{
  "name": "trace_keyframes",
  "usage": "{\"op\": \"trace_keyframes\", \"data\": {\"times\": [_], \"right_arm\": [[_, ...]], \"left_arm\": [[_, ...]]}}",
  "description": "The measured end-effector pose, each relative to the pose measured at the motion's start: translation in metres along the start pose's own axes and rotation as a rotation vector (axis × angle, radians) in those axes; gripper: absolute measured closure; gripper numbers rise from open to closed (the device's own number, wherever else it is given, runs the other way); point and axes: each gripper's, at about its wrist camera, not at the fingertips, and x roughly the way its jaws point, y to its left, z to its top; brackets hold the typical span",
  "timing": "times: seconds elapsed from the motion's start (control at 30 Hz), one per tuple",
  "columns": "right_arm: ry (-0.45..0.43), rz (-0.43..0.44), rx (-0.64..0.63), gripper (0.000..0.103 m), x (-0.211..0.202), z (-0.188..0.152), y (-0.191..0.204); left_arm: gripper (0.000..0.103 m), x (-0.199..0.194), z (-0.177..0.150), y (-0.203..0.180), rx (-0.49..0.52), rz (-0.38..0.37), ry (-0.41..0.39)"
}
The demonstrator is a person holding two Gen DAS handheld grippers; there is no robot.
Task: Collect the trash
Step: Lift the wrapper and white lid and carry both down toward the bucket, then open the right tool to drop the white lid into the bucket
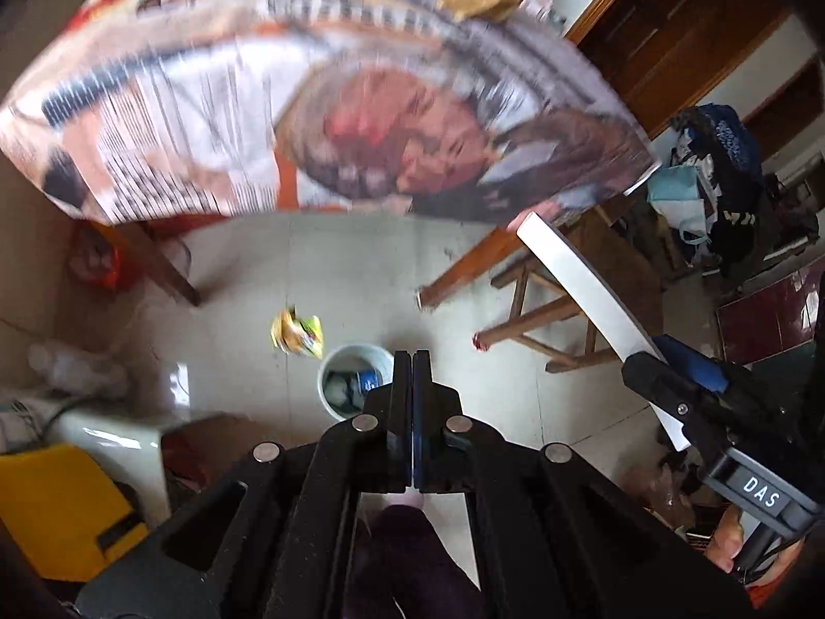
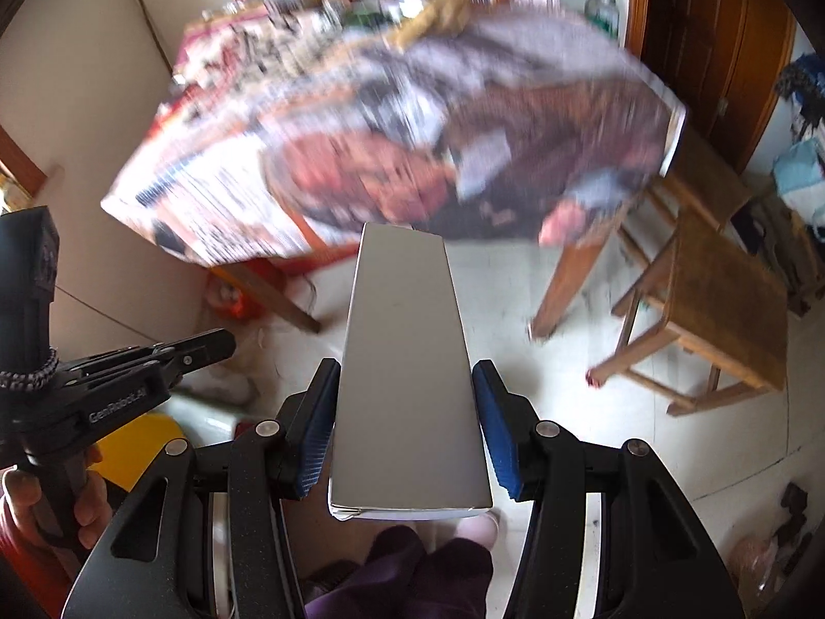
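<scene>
The left gripper (image 1: 412,361) has its two black fingers pressed flat together with nothing between them, and it hangs above a white bucket (image 1: 356,379) standing on the pale tiled floor (image 1: 361,268); dark and blue scraps lie inside that bucket. Just beyond the bucket's rim, a crumpled yellow wrapper (image 1: 297,332) appears against the floor, blurred, and whether it rests on the tiles or is in the air cannot be told. The right gripper (image 2: 407,412) clamps a long, flat white box (image 2: 407,361) between its blue pads (image 2: 495,428), one pad against each long side, with the box pointing forward along the fingers toward the table. In the left wrist view the same box shows as a curved white strip (image 1: 577,283) rising from the right gripper at the frame's right side. Beyond both grippers stands a wooden table (image 2: 572,268) draped with a printed cloth (image 1: 319,118) in red, brown and white, heavily blurred, with jars and packets crowded along its far edge. A wooden stool (image 2: 722,309) stands to the right of the table on the tiles. A yellow container (image 1: 62,510) sits low at the left near the left gripper, and purple-clad legs (image 2: 412,567) show beneath the box.
</scene>
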Motion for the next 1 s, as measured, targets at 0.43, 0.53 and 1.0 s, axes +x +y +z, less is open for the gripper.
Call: {"op": "trace_keyframes", "data": {"times": [0.43, 0.53, 1.0], "right_arm": [[0.221, 0.035, -0.066, 0.054, 0.172, -0.058, -0.053], [0.264, 0.055, -0.095, 0.054, 0.214, -0.072, -0.059], [0.36, 0.081, -0.187, 0.051, 0.404, -0.126, -0.082]], "left_arm": [[0.066, 0.191, -0.036, 0.084, -0.175, 0.161, 0.149], [0.061, 0.233, -0.039, 0.11, -0.193, 0.182, 0.164], [0.061, 0.442, -0.041, 0.221, -0.222, 0.174, 0.14]]}}
